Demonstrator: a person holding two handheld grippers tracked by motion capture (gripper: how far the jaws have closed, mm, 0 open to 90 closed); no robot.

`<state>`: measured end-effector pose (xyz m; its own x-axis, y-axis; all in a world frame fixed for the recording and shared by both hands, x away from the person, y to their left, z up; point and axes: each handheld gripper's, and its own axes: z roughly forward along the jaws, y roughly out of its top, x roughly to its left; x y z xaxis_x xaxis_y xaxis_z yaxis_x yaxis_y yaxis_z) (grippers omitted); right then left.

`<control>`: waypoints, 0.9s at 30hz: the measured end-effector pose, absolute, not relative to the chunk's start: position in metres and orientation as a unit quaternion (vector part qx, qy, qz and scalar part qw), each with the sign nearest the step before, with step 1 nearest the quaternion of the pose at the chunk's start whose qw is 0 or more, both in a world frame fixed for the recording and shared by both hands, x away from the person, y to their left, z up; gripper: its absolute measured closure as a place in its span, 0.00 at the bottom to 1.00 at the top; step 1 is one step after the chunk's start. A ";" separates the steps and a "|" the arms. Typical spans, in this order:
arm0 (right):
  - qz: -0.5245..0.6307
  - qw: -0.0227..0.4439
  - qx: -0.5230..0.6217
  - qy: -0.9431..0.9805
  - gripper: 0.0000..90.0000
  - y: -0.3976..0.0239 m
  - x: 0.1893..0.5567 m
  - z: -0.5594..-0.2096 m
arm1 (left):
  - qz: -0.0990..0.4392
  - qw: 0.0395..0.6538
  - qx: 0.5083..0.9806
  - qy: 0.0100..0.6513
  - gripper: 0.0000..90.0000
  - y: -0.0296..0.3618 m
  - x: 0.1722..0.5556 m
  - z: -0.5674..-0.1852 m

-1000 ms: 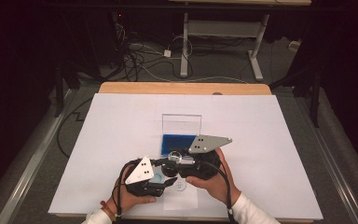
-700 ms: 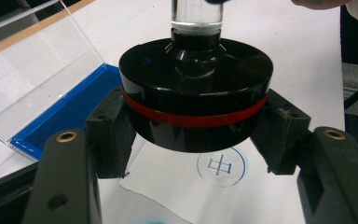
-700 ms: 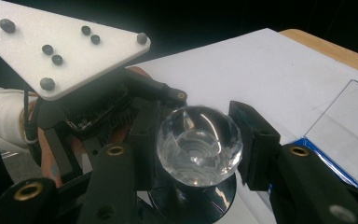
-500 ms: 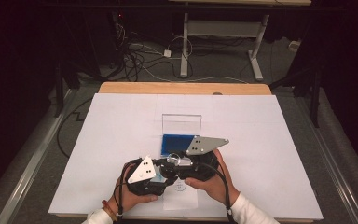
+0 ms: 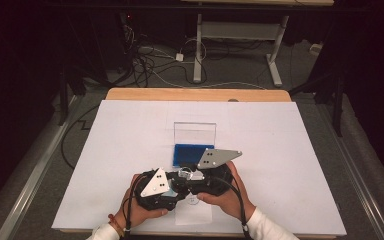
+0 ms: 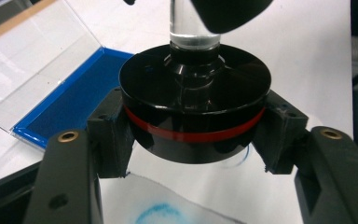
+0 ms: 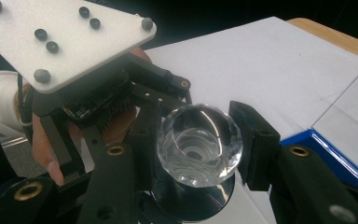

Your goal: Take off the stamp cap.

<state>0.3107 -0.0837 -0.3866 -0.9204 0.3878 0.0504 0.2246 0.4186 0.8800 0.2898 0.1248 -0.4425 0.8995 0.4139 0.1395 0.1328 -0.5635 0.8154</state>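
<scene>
Left tool closing on stamp base | ink pad beside

Worktop: wooden top, bare wood showing along the far edge, rest covered by a large white sheet. On the sheet, centre: blue ink pad in a case, clear lid hinged open toward the far side. Near edge: small white paper slip carrying a blue ink mark.
</scene>
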 end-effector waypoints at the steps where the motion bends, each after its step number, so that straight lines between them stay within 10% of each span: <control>1: 0.507 0.080 0.183 0.839 0.63 -0.084 0.311 -0.387 | 0.155 0.437 0.872 0.156 0.41 0.125 0.290 -0.442; 27: 0.511 0.082 0.199 0.832 0.64 -0.082 0.311 -0.402 | 0.118 0.426 0.878 0.182 0.41 0.125 0.296 -0.451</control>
